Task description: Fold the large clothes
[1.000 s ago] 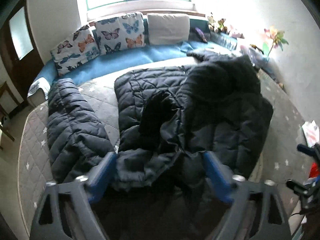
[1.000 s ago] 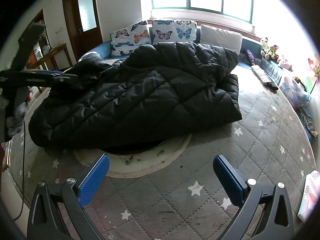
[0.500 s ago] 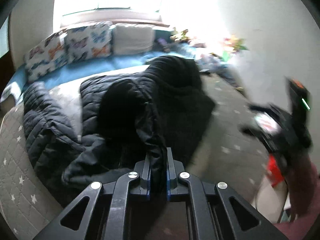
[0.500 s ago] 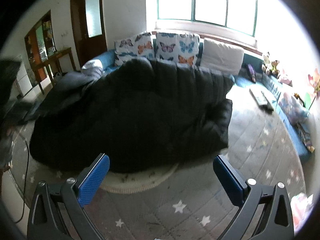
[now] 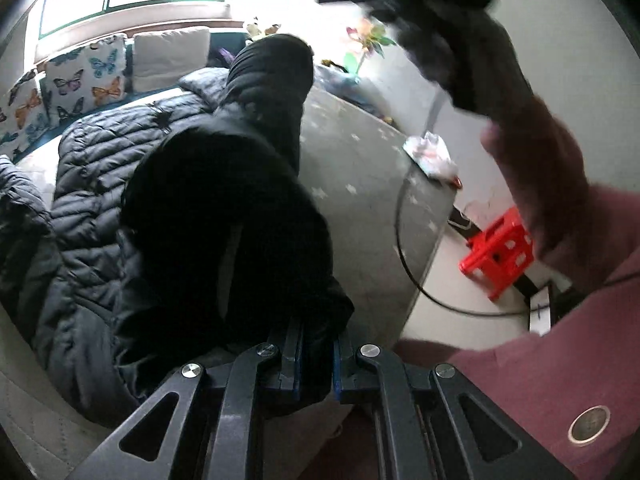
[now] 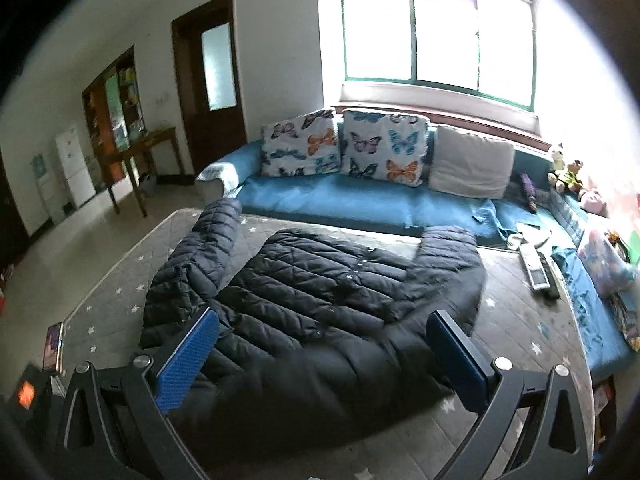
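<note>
While left tongs [image 5: 314,354] pinch the jacket [image 5: 224,208], no writing reads.

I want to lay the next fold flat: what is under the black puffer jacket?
The black puffer jacket lies on a grey star-print quilted mat, bare around its edges. Whatever sits directly beneath the jacket's middle is covered and cannot be seen.

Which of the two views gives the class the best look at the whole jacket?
The right wrist view: the jacket lies spread on the mat, one sleeve out, beyond the open right gripper. The left wrist view shows only a dark bunched fold running up from the left gripper, which is shut on it.
</note>
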Available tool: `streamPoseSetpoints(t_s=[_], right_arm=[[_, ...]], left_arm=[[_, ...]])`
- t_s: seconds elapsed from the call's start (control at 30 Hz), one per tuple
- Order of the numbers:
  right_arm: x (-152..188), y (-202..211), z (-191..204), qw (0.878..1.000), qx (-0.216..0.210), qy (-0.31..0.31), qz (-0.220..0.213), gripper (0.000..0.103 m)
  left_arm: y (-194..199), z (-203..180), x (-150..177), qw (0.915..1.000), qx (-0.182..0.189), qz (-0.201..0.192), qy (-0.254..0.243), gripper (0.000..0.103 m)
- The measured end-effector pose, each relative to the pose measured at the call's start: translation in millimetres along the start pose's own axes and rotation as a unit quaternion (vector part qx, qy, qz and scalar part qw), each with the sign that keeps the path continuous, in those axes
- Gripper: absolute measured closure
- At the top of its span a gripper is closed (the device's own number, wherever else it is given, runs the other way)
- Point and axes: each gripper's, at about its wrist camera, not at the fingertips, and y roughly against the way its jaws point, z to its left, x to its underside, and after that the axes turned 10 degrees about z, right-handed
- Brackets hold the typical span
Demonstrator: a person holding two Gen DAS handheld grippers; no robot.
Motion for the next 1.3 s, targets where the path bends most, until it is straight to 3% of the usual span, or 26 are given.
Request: streamPoseSetpoints(t_s=[0.2, 0.4, 0.47, 0.53, 0.57, 0.63, 0.77, 0.83, 0.93, 1.1, 1.17, 1.3], right_arm=[[0.6, -48.7, 27.2, 0.995, -0.028, 0.053, 0.075, 0.000], [46.8, -77.2, 16.9, 0.981, 0.048, 0.083, 0.171, 0.000], [60.9, -73.0, 6.5, 0.976, 0.064, 0.080, 0.192, 0.000], [81.2, -67.4, -4.8, 0.972, 0.068, 0.072, 0.211, 0.000], [90.0, -66.3, -8.6, 0.970, 0.071, 0.068, 0.221, 0.000], [113.8, -73.6, -19.4, 0.964, 0.073, 0.053, 0.251, 0.000], [155.6, -94.2, -36.0, 0.949, 0.054, 0.015, 0.310, 0.000], [156.0, -89.3, -41.5, 0.952, 0.037, 0.002, 0.304, 0.000], [134.7, -70.8, -48.3, 0.963, 0.050, 0.006, 0.263, 0.000], [92.5, -58.0, -83.9, 0.975, 0.055, -0.029, 0.211, 0.000], [80.6, -61.1, -106.5, 0.979, 0.048, -0.050, 0.192, 0.000], [66.6, -84.5, -169.3, 0.977, 0.033, -0.125, 0.171, 0.000]], left_arm=[[-4.5, -1.5, 15.7, 1.0000, 0.001, 0.004, -0.006, 0.092], [38.4, 16.2, 30.1, 0.9992, 0.020, 0.001, 0.035, 0.088], [55.9, 21.4, 35.1, 0.9985, 0.023, -0.009, 0.049, 0.076], [73.0, 28.8, 35.9, 0.9978, 0.001, -0.027, 0.060, 0.054], [77.7, 36.5, 28.9, 0.9971, -0.016, -0.037, 0.064, 0.049], [90.1, 44.1, 26.9, 0.9947, -0.038, -0.052, 0.080, 0.029], [108.7, 80.5, 8.9, 0.9878, -0.072, -0.066, 0.122, 0.026], [111.8, 111.6, -2.2, 0.9799, -0.101, -0.060, 0.162, 0.026], [113.5, 165.3, -17.7, 0.9646, -0.134, -0.059, 0.219, 0.026], [107.3, 236.6, -32.5, 0.9431, -0.143, -0.069, 0.292, 0.026], [105.0, 247.8, -36.1, 0.9392, -0.151, -0.070, 0.301, 0.026], [91.9, 264.4, -41.3, 0.9408, -0.141, -0.060, 0.302, 0.026]])
